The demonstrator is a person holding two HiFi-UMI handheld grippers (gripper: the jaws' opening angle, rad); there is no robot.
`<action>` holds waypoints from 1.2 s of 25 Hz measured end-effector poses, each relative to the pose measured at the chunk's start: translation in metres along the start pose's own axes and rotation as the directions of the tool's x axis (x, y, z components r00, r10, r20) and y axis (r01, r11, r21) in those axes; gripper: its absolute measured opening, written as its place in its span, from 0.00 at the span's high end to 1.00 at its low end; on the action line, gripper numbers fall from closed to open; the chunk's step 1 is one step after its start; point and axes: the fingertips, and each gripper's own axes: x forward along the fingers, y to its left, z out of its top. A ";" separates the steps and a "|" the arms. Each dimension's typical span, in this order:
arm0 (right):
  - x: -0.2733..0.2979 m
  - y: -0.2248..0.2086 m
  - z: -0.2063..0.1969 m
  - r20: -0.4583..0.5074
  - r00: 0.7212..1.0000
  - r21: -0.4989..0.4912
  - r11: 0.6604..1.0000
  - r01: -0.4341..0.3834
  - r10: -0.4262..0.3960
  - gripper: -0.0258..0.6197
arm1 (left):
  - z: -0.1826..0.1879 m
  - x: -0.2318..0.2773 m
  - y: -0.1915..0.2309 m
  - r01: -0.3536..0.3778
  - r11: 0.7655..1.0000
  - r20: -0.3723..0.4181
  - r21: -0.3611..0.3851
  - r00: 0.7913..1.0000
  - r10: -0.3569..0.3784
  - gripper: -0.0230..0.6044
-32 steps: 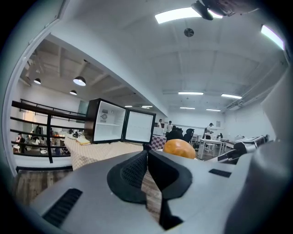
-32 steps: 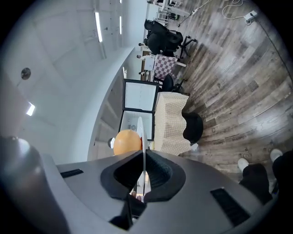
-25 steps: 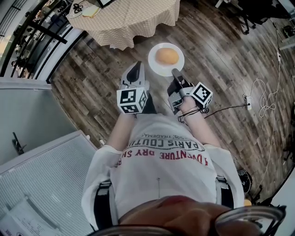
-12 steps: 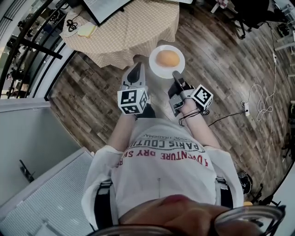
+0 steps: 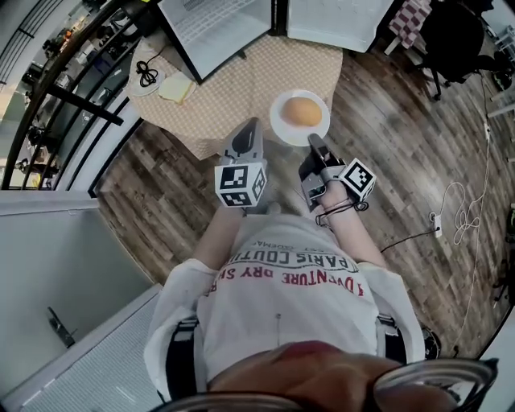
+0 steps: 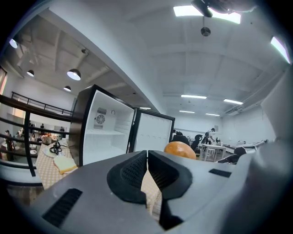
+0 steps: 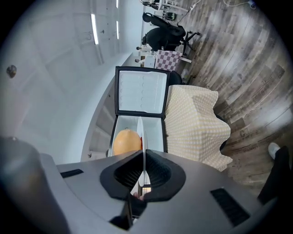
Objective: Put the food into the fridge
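**A:** Jaws first?

**B:** The right gripper [image 7: 143, 171] is clenched on the rim of the white plate [image 5: 280, 127], which runs edge-on between the pads; the round orange food [image 5: 303, 111] sits on that plate, at 12 o'clock from the jaws.

**A:** The left?

**B:** The left gripper [image 6: 147, 160] is pressed together on nothing (checked cloth shows past its tips); it points to 12 o'clock, just beside the plate.

**A:** Arms?

**B:** Both forearms reach forward from the chest, side by side; the open fridge [image 5: 338, 20] is at 12 o'clock, at the far side of the clothed table [image 5: 233, 84].

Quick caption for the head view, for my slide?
Right gripper grips a round white plate bearing a round orange food, before the open white fridge.
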 end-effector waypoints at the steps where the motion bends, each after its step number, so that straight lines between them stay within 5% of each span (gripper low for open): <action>1: 0.009 0.000 -0.001 -0.007 1.000 0.001 1.000 0.001 -0.001 0.91 | 0.001 0.004 0.006 -0.005 1.000 0.000 -0.001 1.000 0.005 0.92; 15: 0.143 0.004 0.025 -0.207 0.978 -0.007 1.000 0.000 -0.002 0.91 | 0.019 0.084 0.077 -0.188 0.982 0.036 -0.029 0.981 0.189 0.92; 23: 0.229 0.021 0.069 -0.392 0.920 -0.018 1.000 -0.017 0.008 0.91 | 0.043 0.154 0.085 -0.332 0.943 0.069 -0.013 0.941 0.332 0.92; 30: 0.314 0.025 0.053 -0.514 0.858 -0.064 0.998 -0.016 -0.019 0.91 | 0.044 0.174 0.153 -0.465 0.879 0.080 -0.109 0.877 0.474 0.92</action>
